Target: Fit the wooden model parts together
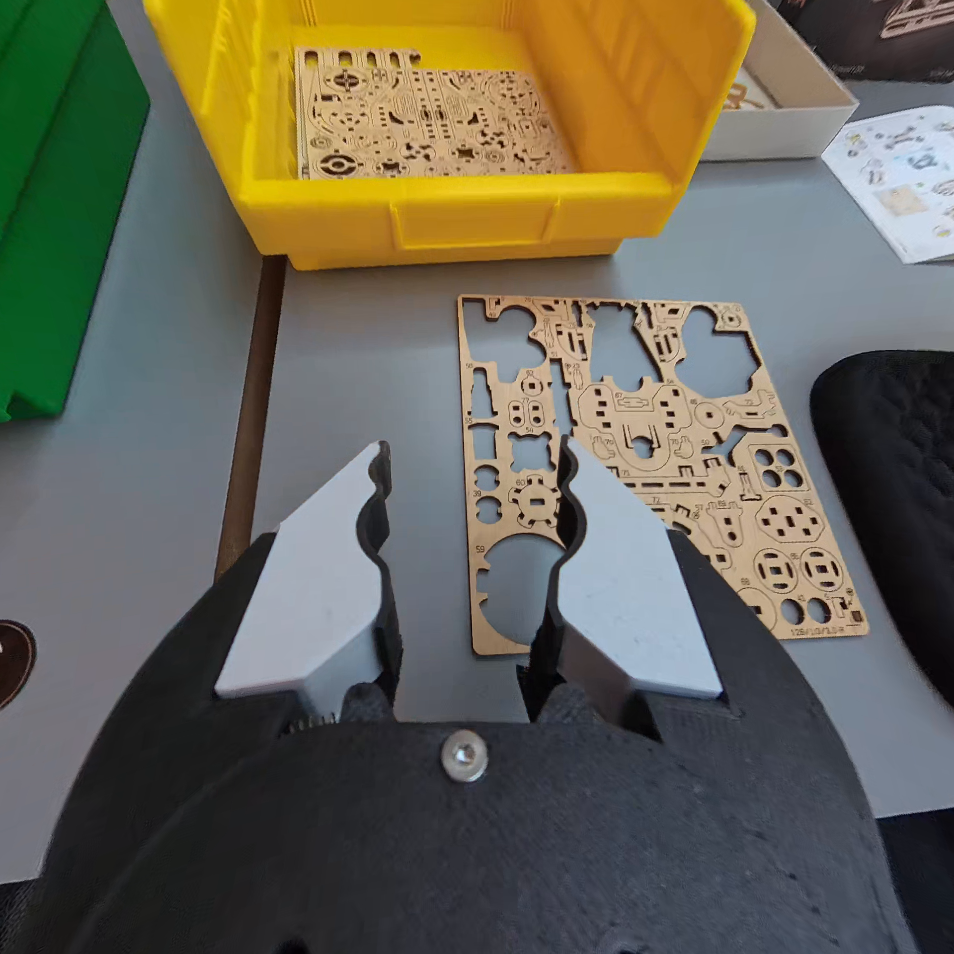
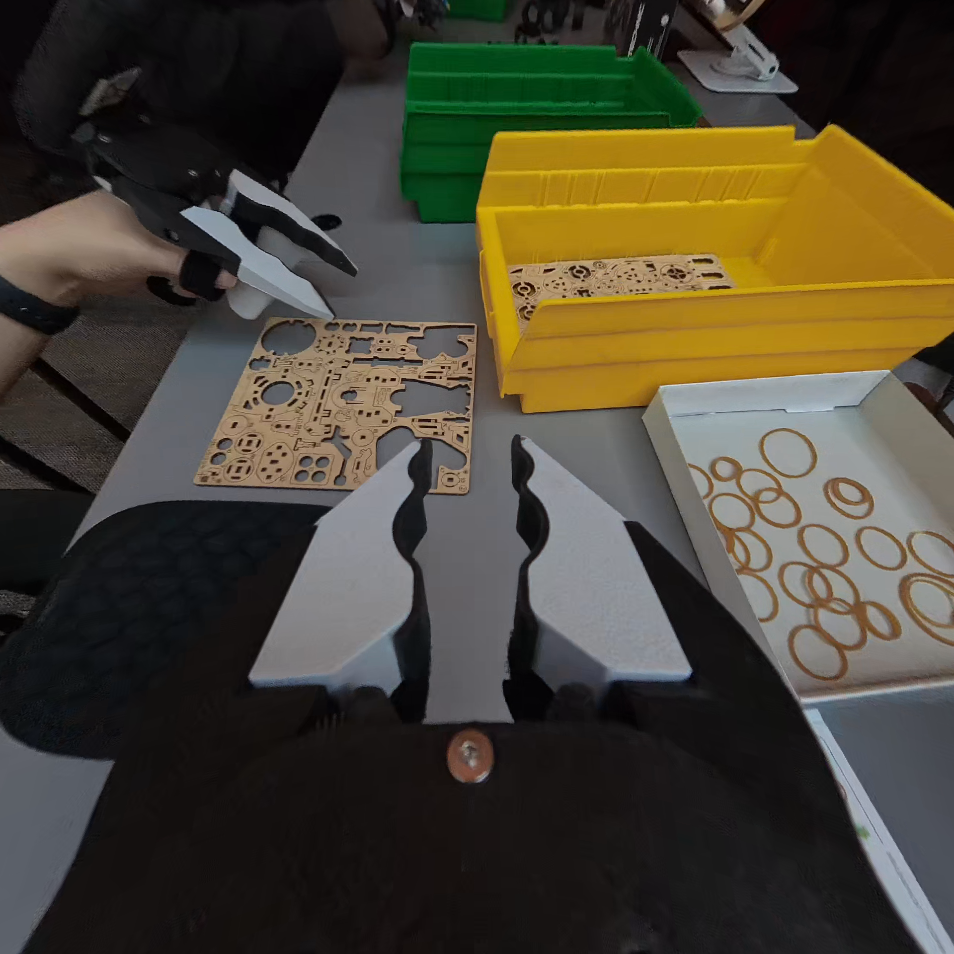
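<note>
A laser-cut wooden parts sheet [image 1: 666,464] lies flat on the grey table; it also shows in the right wrist view [image 2: 340,408]. Several of its parts are punched out. My left gripper [image 1: 475,449] is open and empty, hovering over the sheet's near left edge; it shows in the right wrist view [image 2: 343,289] at the sheet's far left corner. My right gripper [image 2: 470,446] is open and empty, above the table just off the sheet's near right corner. More wooden sheets [image 1: 428,118] lie stacked in a yellow bin [image 1: 464,227].
The yellow bin [image 2: 722,351] stands behind the sheet, green bins [image 2: 516,129] beyond it. A white box lid [image 2: 686,464] holding several rubber bands [image 2: 821,547] sits at the right. A black pad [image 2: 155,593] lies near the sheet. An instruction leaflet [image 1: 908,180] lies far right.
</note>
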`<state>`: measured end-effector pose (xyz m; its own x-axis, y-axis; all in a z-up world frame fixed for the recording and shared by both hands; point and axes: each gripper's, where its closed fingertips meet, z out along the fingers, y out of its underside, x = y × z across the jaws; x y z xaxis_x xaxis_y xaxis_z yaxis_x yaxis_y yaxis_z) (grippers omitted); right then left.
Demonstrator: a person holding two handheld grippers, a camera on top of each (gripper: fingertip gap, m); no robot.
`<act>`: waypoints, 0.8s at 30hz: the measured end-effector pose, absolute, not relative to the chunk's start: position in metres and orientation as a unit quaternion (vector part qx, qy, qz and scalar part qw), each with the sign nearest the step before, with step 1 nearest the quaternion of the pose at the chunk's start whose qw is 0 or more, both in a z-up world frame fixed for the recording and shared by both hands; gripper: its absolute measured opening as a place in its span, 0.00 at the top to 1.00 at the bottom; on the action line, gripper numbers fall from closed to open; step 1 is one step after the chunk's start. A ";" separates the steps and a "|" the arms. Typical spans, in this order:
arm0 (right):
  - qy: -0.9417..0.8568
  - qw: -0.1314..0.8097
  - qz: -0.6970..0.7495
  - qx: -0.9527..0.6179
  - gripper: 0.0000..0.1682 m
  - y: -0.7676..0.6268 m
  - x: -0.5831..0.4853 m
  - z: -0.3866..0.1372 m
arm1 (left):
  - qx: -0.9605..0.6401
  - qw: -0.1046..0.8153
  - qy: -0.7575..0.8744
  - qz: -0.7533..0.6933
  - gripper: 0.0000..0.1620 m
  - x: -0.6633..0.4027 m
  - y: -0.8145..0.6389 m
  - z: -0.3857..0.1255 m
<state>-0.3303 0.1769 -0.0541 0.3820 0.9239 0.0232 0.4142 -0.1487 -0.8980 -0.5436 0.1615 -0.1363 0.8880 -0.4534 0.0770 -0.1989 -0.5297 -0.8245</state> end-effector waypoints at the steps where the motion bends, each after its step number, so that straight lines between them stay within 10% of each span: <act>1: -0.483 0.428 0.272 -0.713 0.83 0.186 -0.349 -0.066 | -0.868 0.439 0.195 -0.128 0.61 -0.544 0.160 -0.144; 10: -0.508 0.298 0.204 -0.782 0.80 0.201 -0.390 -0.161 | -0.875 0.425 0.205 -0.108 0.63 -0.541 0.152 -0.161; 13: -0.513 0.289 0.210 -0.781 0.98 0.199 -0.392 -0.161 | -0.873 0.427 0.207 -0.115 0.62 -0.541 0.152 -0.161; 24: -0.565 0.453 0.185 -0.664 0.99 0.191 -0.404 -0.085 | -0.810 0.337 0.283 -0.389 0.46 -0.529 0.170 -0.131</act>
